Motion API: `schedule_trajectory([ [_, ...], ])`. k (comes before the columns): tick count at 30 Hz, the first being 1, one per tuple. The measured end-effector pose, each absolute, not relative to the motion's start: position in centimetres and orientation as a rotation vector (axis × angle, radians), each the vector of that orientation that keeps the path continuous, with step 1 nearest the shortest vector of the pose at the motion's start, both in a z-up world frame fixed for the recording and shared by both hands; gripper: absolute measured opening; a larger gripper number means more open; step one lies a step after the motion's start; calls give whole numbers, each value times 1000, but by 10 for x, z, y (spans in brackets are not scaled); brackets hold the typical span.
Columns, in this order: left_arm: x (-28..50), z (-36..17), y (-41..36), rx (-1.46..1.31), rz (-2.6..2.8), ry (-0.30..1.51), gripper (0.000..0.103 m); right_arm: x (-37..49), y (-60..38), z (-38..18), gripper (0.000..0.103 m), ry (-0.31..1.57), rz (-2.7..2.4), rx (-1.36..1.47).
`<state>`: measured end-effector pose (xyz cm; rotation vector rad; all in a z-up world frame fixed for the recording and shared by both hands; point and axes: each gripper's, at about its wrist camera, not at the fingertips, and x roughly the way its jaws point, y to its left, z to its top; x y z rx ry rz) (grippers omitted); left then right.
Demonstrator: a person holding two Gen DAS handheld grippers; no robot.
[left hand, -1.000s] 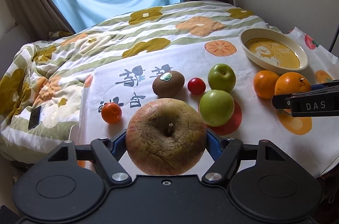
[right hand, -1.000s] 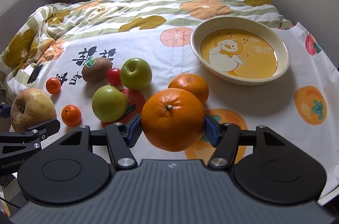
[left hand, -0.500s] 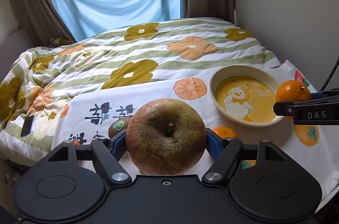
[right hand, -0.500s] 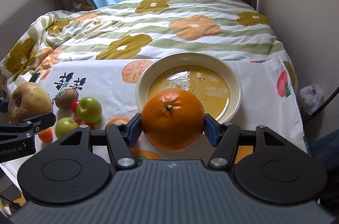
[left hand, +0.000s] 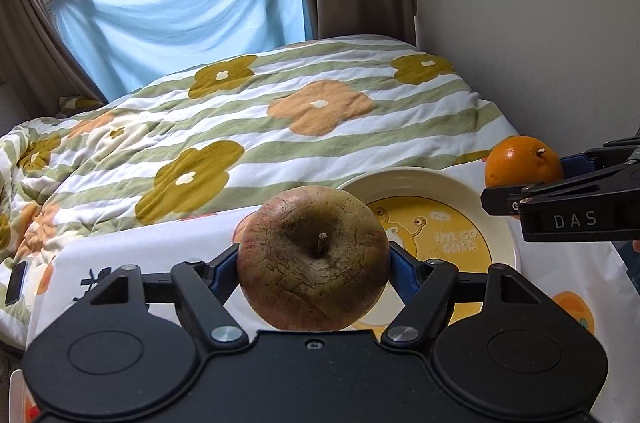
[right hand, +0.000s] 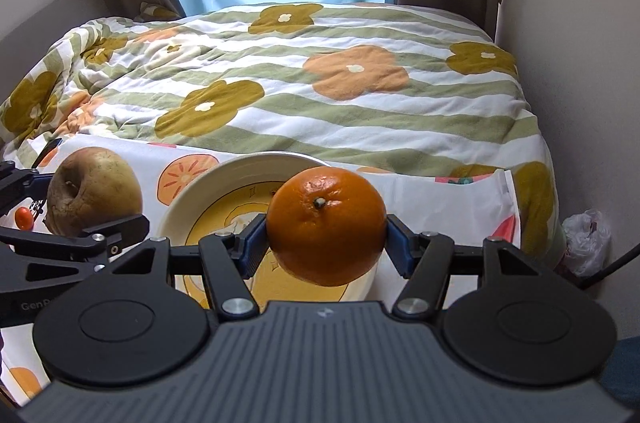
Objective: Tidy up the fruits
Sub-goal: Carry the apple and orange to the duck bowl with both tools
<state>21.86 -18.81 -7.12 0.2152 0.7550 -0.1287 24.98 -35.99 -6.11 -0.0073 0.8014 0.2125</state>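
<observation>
My left gripper [left hand: 314,259] is shut on a large brownish, cracked-skin apple [left hand: 314,257], held in the air just left of a cream bowl [left hand: 504,223] with a yellow cartoon inside. My right gripper [right hand: 326,235] is shut on a big orange [right hand: 326,225], held over the same bowl [right hand: 188,199]. In the left wrist view the orange [left hand: 522,163] and the right gripper show at the right. In the right wrist view the apple [right hand: 94,189] and the left gripper show at the left.
The bowl sits on a white fruit-print cloth [right hand: 472,199] at the near end of a bed with a flowered quilt [left hand: 280,111]. A small red-orange fruit [right hand: 24,217] lies at the far left. A wall [left hand: 540,23] is close on the right.
Both grippers have risen and moved forward and right with their fruits, now over the bowl. The other fruits on the cloth have dropped out of view.
</observation>
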Motion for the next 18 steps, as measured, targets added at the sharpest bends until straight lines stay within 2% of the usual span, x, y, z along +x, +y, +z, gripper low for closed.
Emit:
schedule_trajectory([
  [18,295,-131,-233,314,-257,829,78,294,-381,-97,76,864,179,52],
])
